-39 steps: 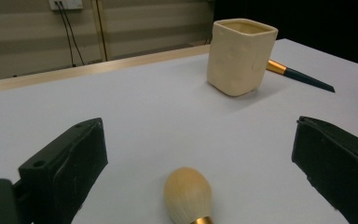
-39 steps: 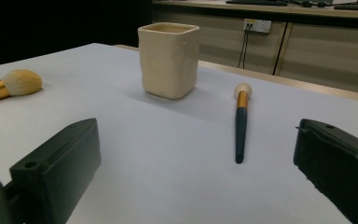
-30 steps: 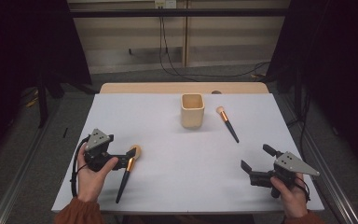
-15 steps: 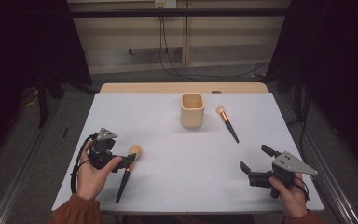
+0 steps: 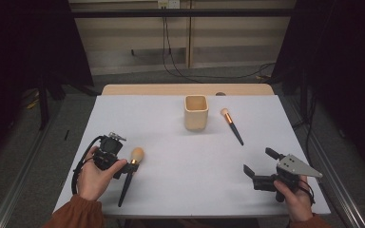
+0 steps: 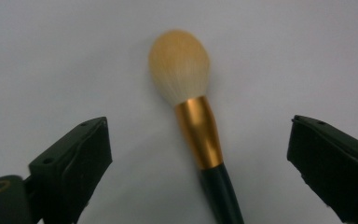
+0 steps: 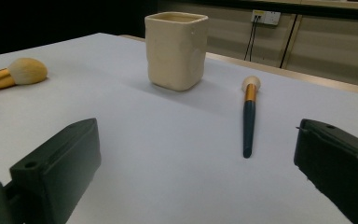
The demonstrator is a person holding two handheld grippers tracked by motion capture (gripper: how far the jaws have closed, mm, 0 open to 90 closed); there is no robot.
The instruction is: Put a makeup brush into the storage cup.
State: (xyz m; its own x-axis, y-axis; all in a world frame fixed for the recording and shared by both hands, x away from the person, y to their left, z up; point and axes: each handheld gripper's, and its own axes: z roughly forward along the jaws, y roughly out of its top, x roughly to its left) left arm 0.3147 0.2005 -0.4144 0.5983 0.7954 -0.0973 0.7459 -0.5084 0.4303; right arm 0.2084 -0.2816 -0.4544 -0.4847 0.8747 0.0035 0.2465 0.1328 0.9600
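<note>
My left gripper (image 5: 123,168) hangs over the big brush (image 5: 129,172), jaws spread wide either side of its gold collar, not touching; that brush lies on the counter (image 5: 171,156) well in front-left of the cup (image 5: 196,112). My right gripper (image 5: 261,166) gapes open front-right of the cup

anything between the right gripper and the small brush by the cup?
Nothing. In the right gripper view the open jaws of the right gripper face the small brush across bare white table; the high view agrees.
</note>
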